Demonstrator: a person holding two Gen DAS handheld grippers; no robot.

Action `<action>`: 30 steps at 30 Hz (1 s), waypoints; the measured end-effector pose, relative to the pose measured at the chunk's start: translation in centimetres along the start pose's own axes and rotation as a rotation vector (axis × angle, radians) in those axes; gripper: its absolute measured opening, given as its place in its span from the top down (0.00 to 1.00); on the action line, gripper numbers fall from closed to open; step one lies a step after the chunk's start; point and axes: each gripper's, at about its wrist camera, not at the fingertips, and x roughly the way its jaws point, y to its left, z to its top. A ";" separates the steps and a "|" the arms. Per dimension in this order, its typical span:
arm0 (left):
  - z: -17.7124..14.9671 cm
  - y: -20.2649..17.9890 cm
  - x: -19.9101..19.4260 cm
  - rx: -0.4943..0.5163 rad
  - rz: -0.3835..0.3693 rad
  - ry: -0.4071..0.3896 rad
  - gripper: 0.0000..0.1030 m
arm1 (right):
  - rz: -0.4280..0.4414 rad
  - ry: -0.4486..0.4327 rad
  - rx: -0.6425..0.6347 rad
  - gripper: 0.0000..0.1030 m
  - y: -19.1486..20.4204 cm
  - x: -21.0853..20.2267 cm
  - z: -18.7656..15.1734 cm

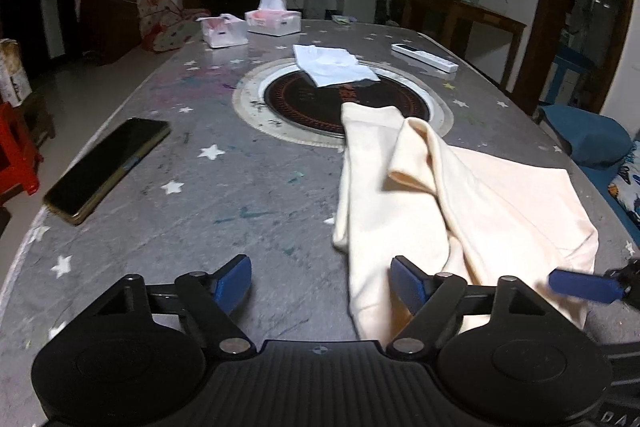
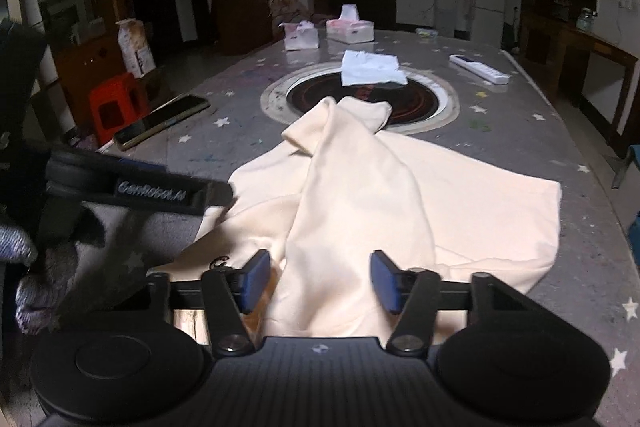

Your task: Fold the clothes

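A cream garment [image 2: 360,195] is spread, partly bunched, on the grey star-patterned tabletop [image 1: 224,195], its far end reaching a round inset hob [image 1: 320,107]. The left gripper [image 1: 320,285] is seen with jaws apart beside the cloth's edge. The right gripper [image 2: 320,281] is held with jaws parted astride a raised fold, no pad visibly pressed on it.

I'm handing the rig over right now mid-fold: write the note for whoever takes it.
Left gripper: open, nothing between the pads, just left of the cream garment, over bare table.
Right gripper: jaws apart, a ridge of the garment's near edge between them, pads not pressing.
Garment: bunched on the near side of the table, its far tip on the round inset.
Done: no neat fold shows.
Left: grip the near edge, spread flat, fold. Mind the phone.
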 end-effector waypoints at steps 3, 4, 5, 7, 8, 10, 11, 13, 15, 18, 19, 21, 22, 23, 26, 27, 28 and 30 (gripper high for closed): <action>0.6 -0.1 0.9 0.006 -0.026 0.001 0.25 | 0.009 0.007 0.001 0.61 -0.2 0.2 -0.1; 0.7 -0.1 1.2 0.007 -0.036 0.005 0.26 | 0.013 0.010 0.002 0.66 -0.3 0.2 -0.1; 0.8 -0.1 1.5 0.007 -0.042 0.011 0.26 | 0.017 0.011 0.003 0.70 -0.5 0.1 -0.1; 0.9 -0.1 2.1 -0.002 -0.057 0.022 0.31 | 0.017 0.007 0.007 0.79 -0.8 0.0 -0.2; 0.9 0.0 2.4 -0.007 -0.065 0.027 0.36 | 0.013 0.002 0.010 0.82 -1.0 -0.2 -0.3; 0.9 0.1 2.6 -0.025 -0.099 0.028 0.49 | -0.004 -0.008 0.009 0.87 -1.4 -0.6 -0.4; 0.8 0.2 2.6 -0.034 -0.121 0.026 0.59 | -0.014 -0.015 0.009 0.89 -1.6 -0.8 -0.5; 0.7 0.1 2.3 -0.038 -0.150 0.016 0.71 | -0.034 -0.028 0.009 0.91 -1.9 -1.3 -0.6; 0.5 0.0 2.1 -0.033 -0.154 0.007 0.87 | -0.053 -0.038 0.009 0.93 -2.3 -1.8 -0.8; 0.4 -0.1 1.3 -0.031 -0.173 -0.009 0.92 | -0.080 -0.048 0.013 0.93 -2.9 -2.5 -1.0; 0.3 -0.1 1.0 -0.028 -0.177 -0.014 0.93 | -0.086 -0.050 0.017 0.93 -3.0 -2.8 -1.1; 0.0 -0.2 0.3 -0.023 -0.188 -0.020 0.95 | -0.094 -0.052 0.023 0.93 -3.3 -3.1 -1.3; -0.1 -0.2 0.0 -0.023 -0.194 -0.021 0.95 | -0.099 -0.052 0.025 0.93 -3.3 -3.2 -1.3; -0.3 -0.3 -0.3 -0.020 -0.201 -0.023 0.95 | -0.101 -0.052 0.028 0.93 -3.4 -3.3 -1.4; -1.1 -0.7 -1.3 -0.008 -0.216 -0.027 0.95 | -0.085 -0.054 0.050 0.92 -3.7 -3.5 -1.5; -1.3 -0.8 -1.5 -0.009 -0.218 -0.028 0.95 | -0.076 -0.055 0.057 0.90 -3.7 -3.6 -1.4; -1.4 -0.8 -1.8 -0.015 -0.222 -0.030 0.95 | -0.070 -0.056 0.060 0.89 -3.5 -3.6 -1.4; -1.8 -0.8 -2.3 -0.026 -0.230 -0.034 0.95 | -0.060 -0.062 0.052 0.83 -3.1 -3.6 -1.3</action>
